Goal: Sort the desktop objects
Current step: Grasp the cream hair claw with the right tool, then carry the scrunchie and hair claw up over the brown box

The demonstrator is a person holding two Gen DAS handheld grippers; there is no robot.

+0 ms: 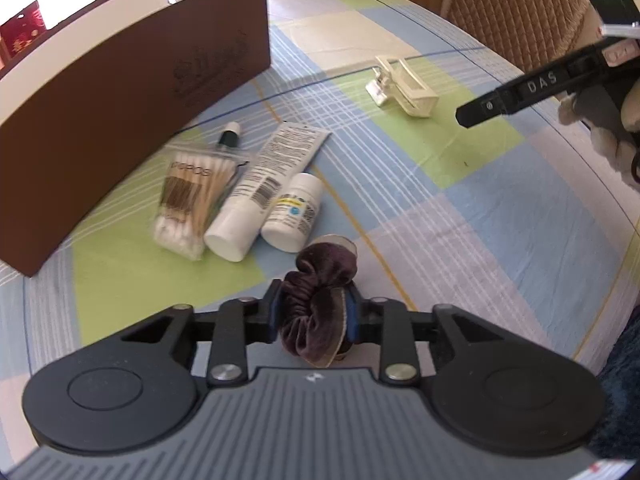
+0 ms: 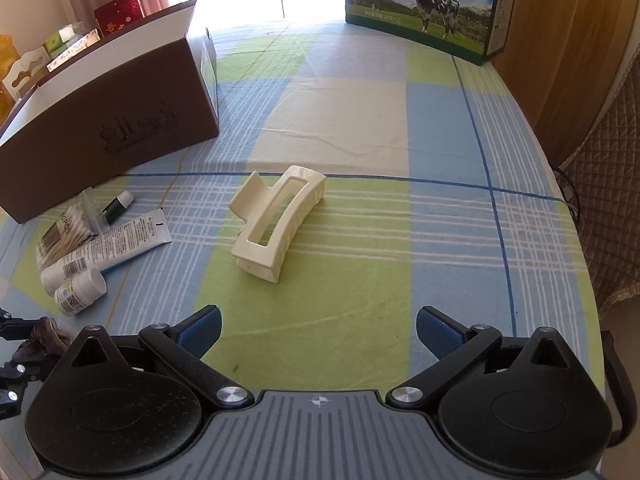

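Note:
My left gripper (image 1: 314,312) is shut on a purple velvet scrunchie (image 1: 316,296), held just above the checked tablecloth; the scrunchie also shows at the left edge of the right wrist view (image 2: 42,338). My right gripper (image 2: 319,330) is open and empty, a little short of a cream hair claw clip (image 2: 276,222), also in the left wrist view (image 1: 404,86). A bag of cotton swabs (image 1: 188,200), a white tube (image 1: 260,192), a white pill bottle (image 1: 294,212) and a small dark dropper bottle (image 1: 230,134) lie together beside the brown box (image 1: 132,100).
The open brown box (image 2: 112,120) stands at the left. A milk carton box (image 2: 424,0) stands at the far edge. A wicker chair (image 2: 608,208) and wooden panel are at the right, past the table edge.

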